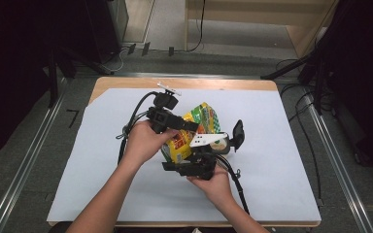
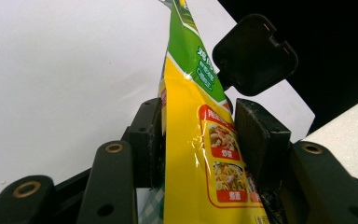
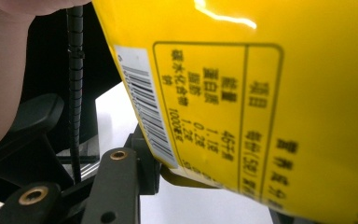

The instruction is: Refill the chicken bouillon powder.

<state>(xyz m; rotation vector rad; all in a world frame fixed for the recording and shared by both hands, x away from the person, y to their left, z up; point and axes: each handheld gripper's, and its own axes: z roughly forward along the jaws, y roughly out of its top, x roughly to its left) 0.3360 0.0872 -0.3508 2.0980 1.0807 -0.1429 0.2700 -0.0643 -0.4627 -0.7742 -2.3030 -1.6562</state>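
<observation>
A glossy yellow and green food pouch (image 1: 202, 118) is held up over the middle of the table between both grippers. My left gripper (image 1: 188, 125) comes in from the left and is shut on the pouch (image 2: 191, 140), with a pad on each side. My right gripper (image 1: 217, 146) sits below and nearer the person. It stands open, with one black jaw reaching far out to the right of the pouch. In the right gripper view the pouch's yellow back (image 3: 261, 93) with its barcode hangs very close over the jaws. The left pad (image 3: 145, 158) shows beside its lower edge and the other is hidden.
A white sheet (image 1: 281, 160) covers most of the wooden table (image 1: 184, 83). Black cables (image 1: 238, 187) trail from both grippers toward the near edge. Metal rails (image 1: 335, 155) run along the floor on both sides, with dark stands beyond them.
</observation>
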